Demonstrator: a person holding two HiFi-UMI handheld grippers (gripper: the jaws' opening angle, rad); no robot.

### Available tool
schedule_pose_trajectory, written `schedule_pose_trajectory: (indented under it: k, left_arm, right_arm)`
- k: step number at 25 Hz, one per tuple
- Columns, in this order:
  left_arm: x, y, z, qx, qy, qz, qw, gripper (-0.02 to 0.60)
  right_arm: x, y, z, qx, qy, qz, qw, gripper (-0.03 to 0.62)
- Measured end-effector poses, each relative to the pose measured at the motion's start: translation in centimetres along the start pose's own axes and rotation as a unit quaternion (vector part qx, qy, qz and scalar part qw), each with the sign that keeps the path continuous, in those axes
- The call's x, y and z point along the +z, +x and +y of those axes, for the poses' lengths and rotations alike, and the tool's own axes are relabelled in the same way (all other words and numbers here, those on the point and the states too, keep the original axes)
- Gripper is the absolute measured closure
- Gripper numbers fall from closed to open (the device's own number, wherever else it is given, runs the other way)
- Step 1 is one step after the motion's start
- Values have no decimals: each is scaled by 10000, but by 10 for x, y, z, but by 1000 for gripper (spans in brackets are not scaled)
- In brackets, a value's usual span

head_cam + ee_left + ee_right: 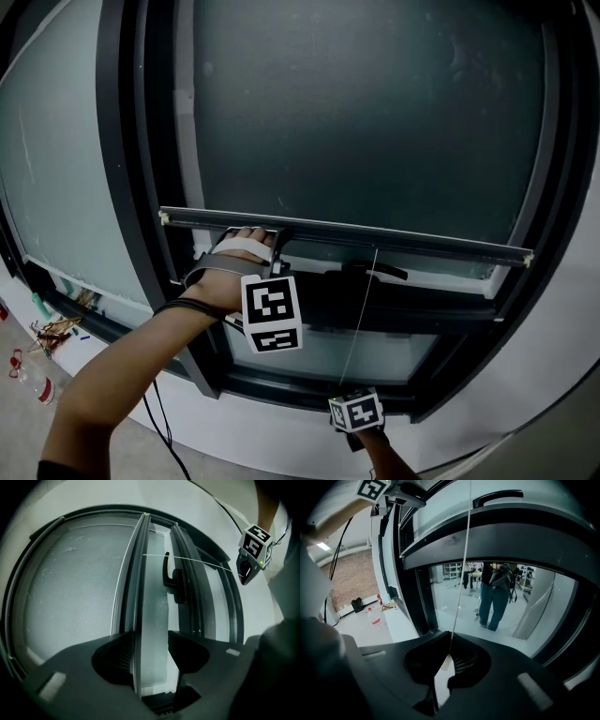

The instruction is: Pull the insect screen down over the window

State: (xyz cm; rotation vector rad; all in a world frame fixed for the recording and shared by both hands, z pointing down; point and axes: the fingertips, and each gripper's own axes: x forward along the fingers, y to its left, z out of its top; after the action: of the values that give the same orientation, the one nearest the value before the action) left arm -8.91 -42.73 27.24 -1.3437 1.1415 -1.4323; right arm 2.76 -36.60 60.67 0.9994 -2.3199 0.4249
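Mesh [70,602] light, floppy | grip stiff bar [132,597] | left claw [149,641] slack astride it | right claw [449,657] clenches cord [465,550]

Two grippers were in use: the left gripper [149,641] and the right gripper [449,654]. There was one window [129,178], one screen [70,597], one cord [364,309], one handle [176,587], and one bottle [375,617] at the left.

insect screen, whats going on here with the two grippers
A person is pulling the insect screen down over the window. The left gripper straddles the screen's bottom bar with its jaws apart, not clamped. The right gripper, lower down, is shut on the thin pull cord hanging from that bar. The bar sits just above the window handle, so the lower pane is not yet covered.
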Motion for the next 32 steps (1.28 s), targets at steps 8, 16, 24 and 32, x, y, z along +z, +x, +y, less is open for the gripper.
schedule_pose_trajectory:
  k: [8, 16, 24, 32]
  left_arm:
    - [-2, 7, -34, -258, -7, 28, 9997, 360]
    - [-2, 18, -58, -391, -52, 40, 9992, 359]
    - [-2, 19, -78, -415, -68, 113, 9991, 370]
    - [-5, 27, -109, -653, -65, 115, 9978, 364]
  right_arm:
    - [-37, 12, 3, 71, 26, 494, 9987, 589]
    - [-59, 21, -1, 113, 107, 710, 9974, 589]
    - [-79, 25, 7, 186, 75, 975, 9950, 589]
    - [-107, 16, 9, 169, -711, 1202, 9901, 588]
